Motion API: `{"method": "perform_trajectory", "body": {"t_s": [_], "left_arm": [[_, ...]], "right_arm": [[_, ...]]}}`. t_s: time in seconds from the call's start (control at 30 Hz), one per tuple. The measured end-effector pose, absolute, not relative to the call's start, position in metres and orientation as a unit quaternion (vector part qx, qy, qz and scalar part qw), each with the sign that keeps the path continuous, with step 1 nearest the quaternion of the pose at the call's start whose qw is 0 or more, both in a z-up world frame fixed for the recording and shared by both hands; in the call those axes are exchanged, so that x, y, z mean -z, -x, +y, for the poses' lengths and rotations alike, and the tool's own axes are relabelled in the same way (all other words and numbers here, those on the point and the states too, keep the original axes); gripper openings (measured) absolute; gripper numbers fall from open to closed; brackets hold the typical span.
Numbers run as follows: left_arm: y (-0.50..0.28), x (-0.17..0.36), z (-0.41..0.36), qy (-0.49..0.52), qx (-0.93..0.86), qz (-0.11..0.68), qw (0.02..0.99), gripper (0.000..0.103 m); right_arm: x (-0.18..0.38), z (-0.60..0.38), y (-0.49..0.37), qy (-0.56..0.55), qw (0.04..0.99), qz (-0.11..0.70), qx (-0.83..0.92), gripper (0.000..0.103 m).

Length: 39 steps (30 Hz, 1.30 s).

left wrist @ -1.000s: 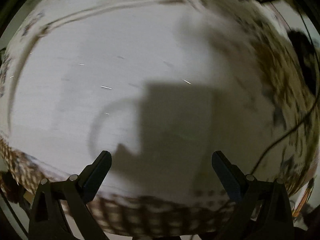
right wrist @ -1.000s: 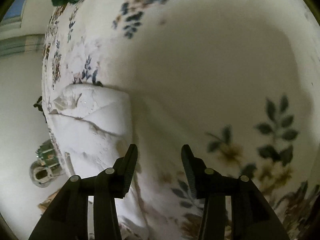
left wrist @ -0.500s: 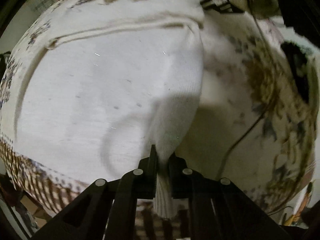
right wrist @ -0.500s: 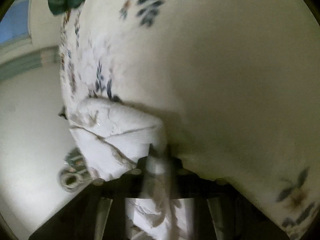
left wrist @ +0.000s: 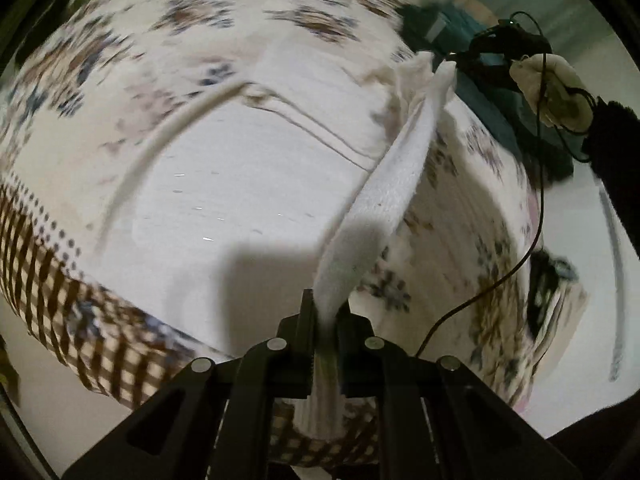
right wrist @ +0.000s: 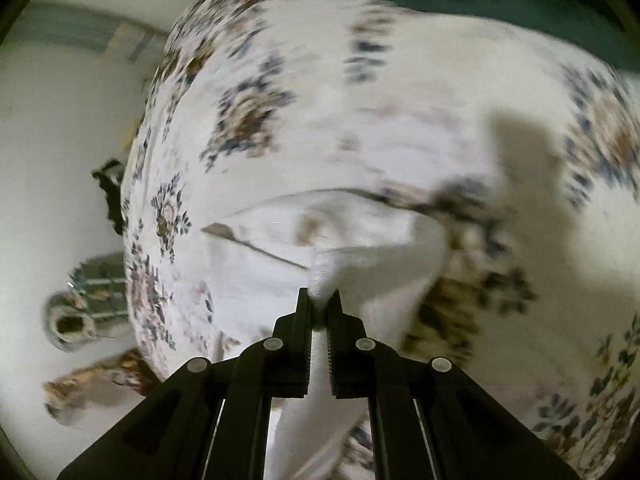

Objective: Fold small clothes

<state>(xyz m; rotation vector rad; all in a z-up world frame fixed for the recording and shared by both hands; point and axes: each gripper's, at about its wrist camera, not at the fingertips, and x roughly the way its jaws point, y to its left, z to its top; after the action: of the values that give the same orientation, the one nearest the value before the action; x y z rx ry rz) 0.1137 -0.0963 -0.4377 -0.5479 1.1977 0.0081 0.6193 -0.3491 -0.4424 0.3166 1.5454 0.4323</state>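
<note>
A white knitted garment point(left wrist: 248, 176) lies spread on a floral bed sheet point(left wrist: 192, 16). My left gripper point(left wrist: 325, 320) is shut on its near edge, and the pinched edge point(left wrist: 404, 184) rises as a taut band toward the right gripper point(left wrist: 500, 52) far off at the upper right. In the right wrist view my right gripper point(right wrist: 319, 304) is shut on another edge of the white garment point(right wrist: 360, 276), lifted off the sheet point(right wrist: 360, 128). Both views are motion-blurred.
A brown checked bed border point(left wrist: 80, 308) runs along the near left edge. A dark green cloth point(right wrist: 480, 4) lies at the far side of the bed. A black cable point(left wrist: 532, 216) hangs at the right. Floor clutter point(right wrist: 84, 304) lies left of the bed.
Both grippers went from open to shut on the garment's edges. They have since lifted the edges up off the sheet, and the fabric now stretches between them.
</note>
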Motion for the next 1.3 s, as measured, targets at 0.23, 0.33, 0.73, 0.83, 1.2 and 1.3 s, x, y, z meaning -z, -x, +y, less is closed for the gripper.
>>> {"method": "perform_trajectory", "body": {"t_s": [0.23,0.33,0.73,0.83,1.2,1.3], "left_arm": [[-0.112,0.481,0.027,0.323,-0.033,0.553,0.768,0.006],[-0.111,0.506,0.062,0.347,-0.038,0.557,0.754,0.006],[-0.11,0.563,0.121,0.387,-0.016,0.612,0.689,0.046],[-0.101,0.548,0.13,0.382,-0.015,0.602,0.701,0.062],[-0.12,0.558,0.097,0.317,-0.007,0.631,0.708,0.062],[-0.114,0.557,0.089,0.292,-0.017,0.642,0.708,0.062]], "right_arm": [[0.481,-0.161,-0.634,-0.043,0.687,0.704,-0.176,0.006],[0.514,-0.102,-0.637,-0.001,0.682,0.713,-0.16,0.006],[0.554,-0.095,-0.583,-0.045,0.617,0.764,-0.186,0.052],[0.533,-0.152,-0.505,-0.074,0.604,0.768,-0.199,0.052],[0.637,-0.331,-0.217,-0.361,0.46,0.809,-0.062,0.045],[0.631,-0.339,-0.187,-0.389,0.496,0.774,-0.059,0.005]]}}
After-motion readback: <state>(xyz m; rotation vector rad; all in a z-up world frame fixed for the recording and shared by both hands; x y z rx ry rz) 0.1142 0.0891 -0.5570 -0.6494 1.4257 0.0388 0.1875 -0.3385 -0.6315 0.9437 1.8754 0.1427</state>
